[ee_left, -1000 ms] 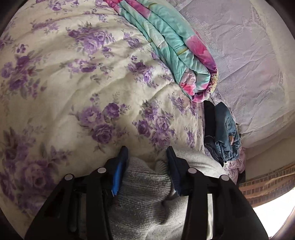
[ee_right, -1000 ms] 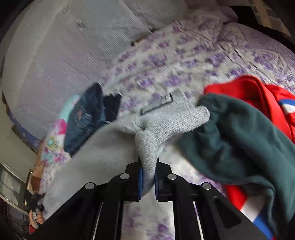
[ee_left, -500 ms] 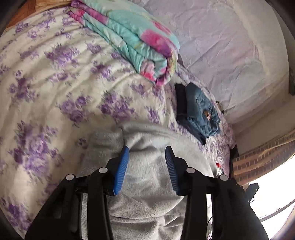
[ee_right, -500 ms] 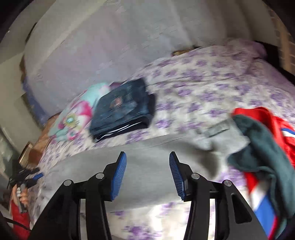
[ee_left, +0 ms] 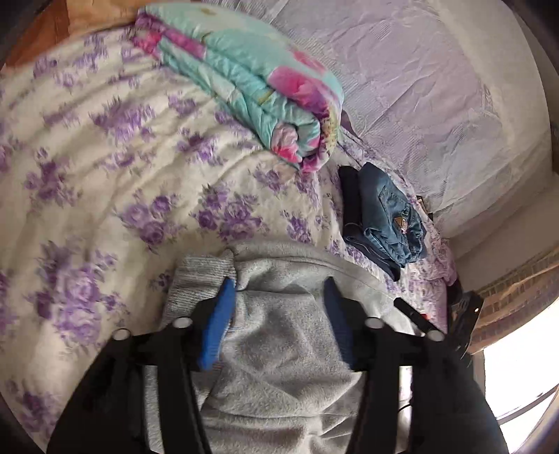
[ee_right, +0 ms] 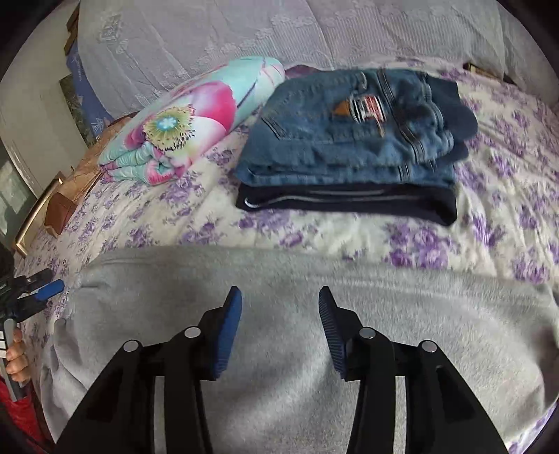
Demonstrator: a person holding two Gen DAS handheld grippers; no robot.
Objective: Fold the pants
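**Ana:** Two grippers, and neither is gripping anything, as far as I can see. The left gripper (ee_left: pixel 276 300) has its jaws spread wide with grey fleece bunched up between them, but the blue pads (ee_left: pixel 218 326) are not pinched onto it.

**Ben:** Same on the other side. The right gripper (ee_right: pixel 279 316) hangs with its jaws wide apart over a smooth stretch of the grey pants (ee_right: pixel 314 297), which lie flat across the bed (ee_right: pixel 506 216). My guess is they were laid out lengthwise so a fold can be made along them.

**Ana:** Where exactly do the pants sit?

**Ben:** On the near part of the floral bedspread, running side to side in the right wrist view. Beyond them, apart from the grey cloth, is a stack of folded jeans (ee_right: pixel 349 146) on a dark garment (ee_right: pixel 346 202); probably the finished pile, kept clear of the working area.

**Ana:** And the rolled quilt (ee_left: pixel 265 90) lies further back, near the lace-covered headboard (ee_right: pixel 244 31). How do the pants look to you?

**Ben:** Thick, soft, fuzzy sweatpants. In the left wrist view a ribbed cuff (ee_left: pixel 199 279) sits beside the left pad, and the fabric humps up in loose folds. Towards the right gripper it is far smoother.

**Ana:** So that end likely needs flattening before any fold holds neatly.

**Ben:** That is how I judge it. Whether it is one layer or two, I cannot tell.
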